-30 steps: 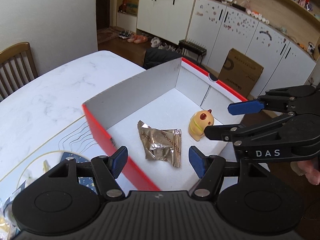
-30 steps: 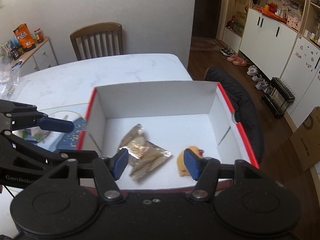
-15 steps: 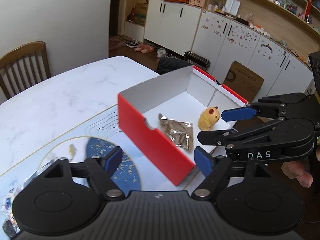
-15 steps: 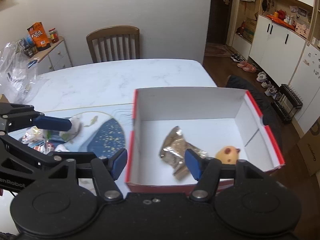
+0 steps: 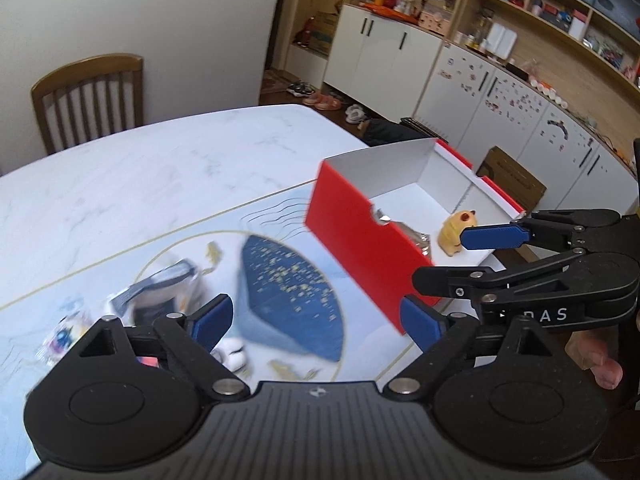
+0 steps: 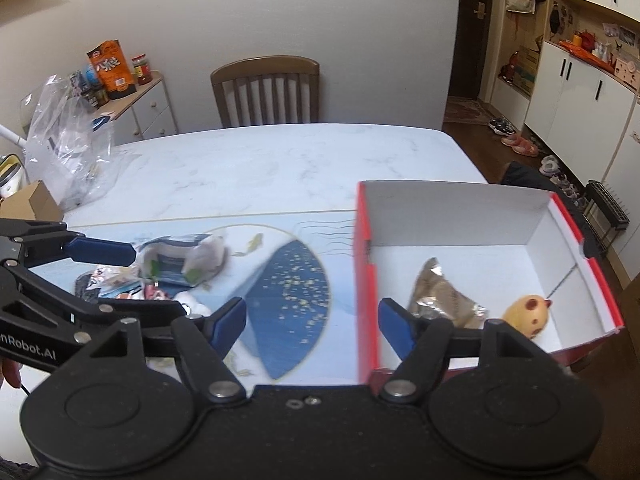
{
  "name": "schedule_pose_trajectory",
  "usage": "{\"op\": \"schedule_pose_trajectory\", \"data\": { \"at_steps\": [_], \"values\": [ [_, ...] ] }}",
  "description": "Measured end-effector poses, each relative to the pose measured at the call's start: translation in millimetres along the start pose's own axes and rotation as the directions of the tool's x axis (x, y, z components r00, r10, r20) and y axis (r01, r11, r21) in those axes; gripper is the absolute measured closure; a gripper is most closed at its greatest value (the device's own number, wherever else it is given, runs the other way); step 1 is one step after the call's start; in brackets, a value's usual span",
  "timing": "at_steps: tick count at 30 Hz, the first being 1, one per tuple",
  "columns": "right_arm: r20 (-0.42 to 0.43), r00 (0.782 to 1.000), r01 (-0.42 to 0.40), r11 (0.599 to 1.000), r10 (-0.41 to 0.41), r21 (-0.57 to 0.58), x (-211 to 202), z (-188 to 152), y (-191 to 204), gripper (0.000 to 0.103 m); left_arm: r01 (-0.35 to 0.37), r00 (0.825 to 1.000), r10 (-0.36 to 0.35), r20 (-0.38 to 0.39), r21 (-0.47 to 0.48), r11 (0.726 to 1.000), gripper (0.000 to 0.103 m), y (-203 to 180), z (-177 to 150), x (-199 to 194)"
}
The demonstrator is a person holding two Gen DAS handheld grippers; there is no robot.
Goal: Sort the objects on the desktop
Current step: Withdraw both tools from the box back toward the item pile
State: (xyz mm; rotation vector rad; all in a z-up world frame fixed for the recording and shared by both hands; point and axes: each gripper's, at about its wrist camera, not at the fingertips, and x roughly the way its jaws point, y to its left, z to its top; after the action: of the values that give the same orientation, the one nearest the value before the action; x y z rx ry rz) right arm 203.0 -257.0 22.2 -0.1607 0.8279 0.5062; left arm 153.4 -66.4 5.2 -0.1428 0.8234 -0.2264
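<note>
Red box (image 6: 366, 300) already holds a foil packet (image 6: 442, 300) and yellow toy (image 6: 526, 314). Both grippers, left (image 5: 316, 322) and right (image 6: 312, 326), are empty, jaws opening; I'd take one loose wrapper (image 6: 180, 258) from the mat's (image 6: 288, 280) left edge, gripping it squarely.

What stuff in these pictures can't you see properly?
- Pile of packets: motion blur in both wrist views, so no label is readable; the left gripper crosses part of it in the right wrist view.
- Gold wrapper: in the left wrist view the red box wall hides most of it.
- Yellow toy: the right gripper's frame covers its lower part in the right wrist view.
- Small white thing: blurred, partly behind the left gripper's fingers.
</note>
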Motion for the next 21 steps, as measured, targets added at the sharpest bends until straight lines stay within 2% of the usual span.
{"op": "schedule_pose_trajectory", "data": {
  "at_steps": [2, 3, 4, 10, 21],
  "values": [
    [-0.001, 1.0, -0.004, 1.0, 0.004, -0.003, 2.0, -0.7, 8.9, 0.029, -0.008, 1.0, 0.008, 0.008, -0.003, 1.0, 0.009, 8.7, -6.0, -4.8],
    [0.001, 1.0, -0.006, 1.0, 0.006, -0.009, 2.6, -1.5, 13.8, 0.029, -0.015, 1.0, 0.015, 0.012, -0.007, 1.0, 0.003, 13.5, -8.7, -7.1],
    [0.003, 1.0, -0.005, 1.0, 0.005, -0.017, 3.7, -2.3, 19.1, 0.028, -0.019, 1.0, 0.019, 0.016, -0.012, 1.0, 0.001, 18.4, -11.7, -9.5],
    [-0.012, 1.0, -0.016, 1.0, 0.015, -0.018, 14.1, -7.7, 43.6, 0.025, -0.039, 0.999, 0.041, 0.024, -0.061, 0.997, 0.0, 51.6, -33.0, -20.3],
    [-0.026, 1.0, -0.015, 1.0, 0.015, -0.014, 29.7, -16.0, 75.6, 0.025, -0.141, 0.99, 0.142, 0.001, -0.127, 0.982, 0.0, 109.8, -66.5, -32.8]
  ]
}}
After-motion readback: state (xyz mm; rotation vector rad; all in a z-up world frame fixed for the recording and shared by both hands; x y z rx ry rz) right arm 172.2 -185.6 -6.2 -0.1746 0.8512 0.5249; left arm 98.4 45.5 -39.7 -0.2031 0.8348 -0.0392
